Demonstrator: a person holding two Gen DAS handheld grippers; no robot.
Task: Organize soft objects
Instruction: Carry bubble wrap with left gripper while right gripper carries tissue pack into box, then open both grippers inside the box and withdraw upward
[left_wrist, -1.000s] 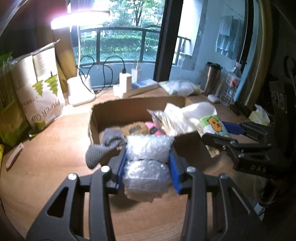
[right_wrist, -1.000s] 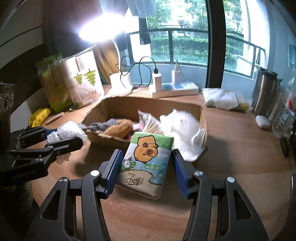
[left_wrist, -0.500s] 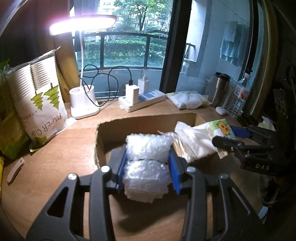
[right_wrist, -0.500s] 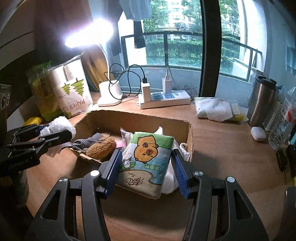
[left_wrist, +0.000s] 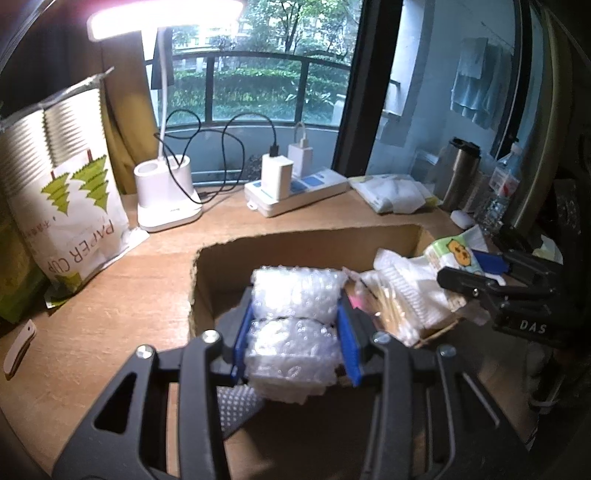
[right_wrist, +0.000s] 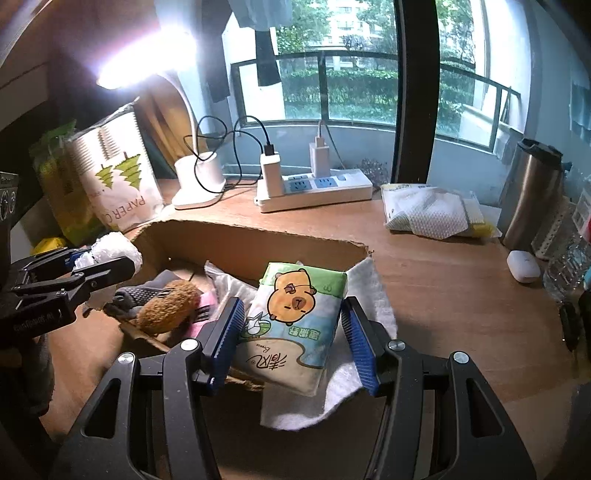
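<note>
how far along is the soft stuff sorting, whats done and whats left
Done: a brown plush, grey knit piece and white padding already lie in the cardboard box. In hand: left gripper grips a bubble wrap roll, right gripper a tissue pack, both over the box. Left: releasing them inside.

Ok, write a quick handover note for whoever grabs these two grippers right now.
Left gripper: shut on a bubble wrap bundle, held over the cardboard box.
Right gripper: shut on a capybara tissue pack, above the box's right end.
Already in the box: brown plush toy, grey knit item, white padding, clear bags.
Left to do: lower both items into the box and release them.
</note>
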